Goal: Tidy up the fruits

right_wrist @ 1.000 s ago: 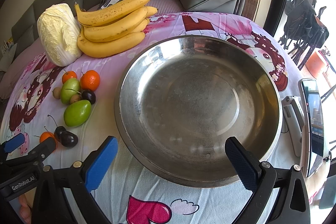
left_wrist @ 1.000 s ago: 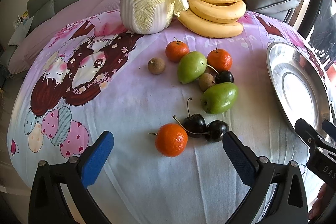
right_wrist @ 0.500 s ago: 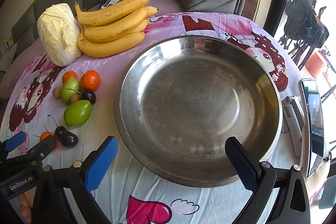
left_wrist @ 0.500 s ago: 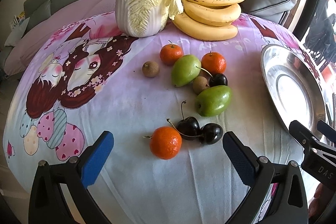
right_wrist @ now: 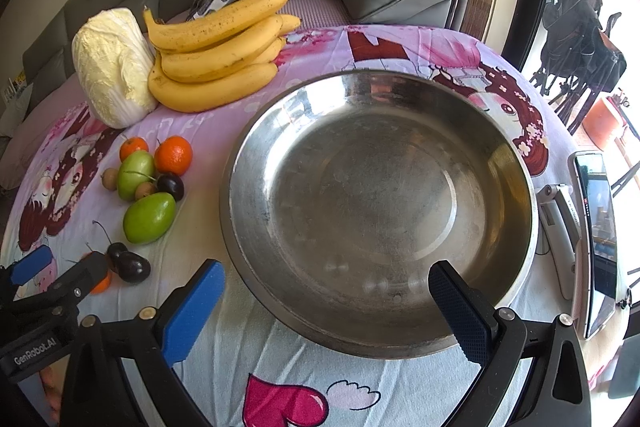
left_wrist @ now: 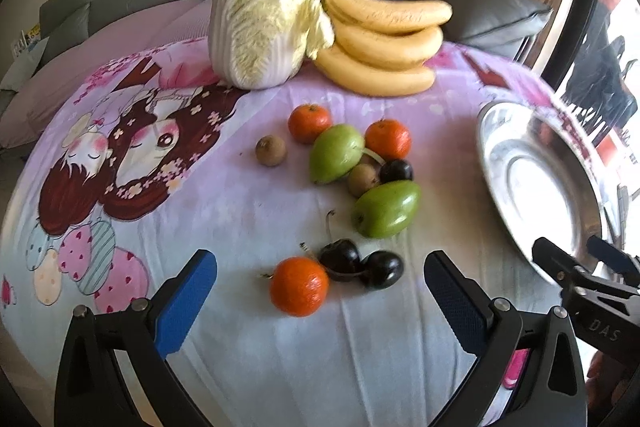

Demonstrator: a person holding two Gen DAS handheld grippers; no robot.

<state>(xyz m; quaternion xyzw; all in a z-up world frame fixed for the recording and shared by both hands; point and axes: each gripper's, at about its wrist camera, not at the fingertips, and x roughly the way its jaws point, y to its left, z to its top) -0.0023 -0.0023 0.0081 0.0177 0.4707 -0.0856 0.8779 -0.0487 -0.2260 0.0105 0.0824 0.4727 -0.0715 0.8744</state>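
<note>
Three tangerines (left_wrist: 299, 286), three cherries (left_wrist: 382, 268), two green fruits (left_wrist: 386, 209).

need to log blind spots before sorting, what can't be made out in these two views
- Right wrist view: nearest orange mostly hidden behind the left tongs.
- Left wrist view: steel bowl has its far side cut off by the frame edge.
- Left wrist view: brown fruit partly hidden by green fruit.

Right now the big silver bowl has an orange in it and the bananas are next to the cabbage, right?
Not quite. The silver bowl has nothing in it, as the right wrist view shows. The oranges lie on the cloth. The bananas are indeed next to the cabbage.
</note>
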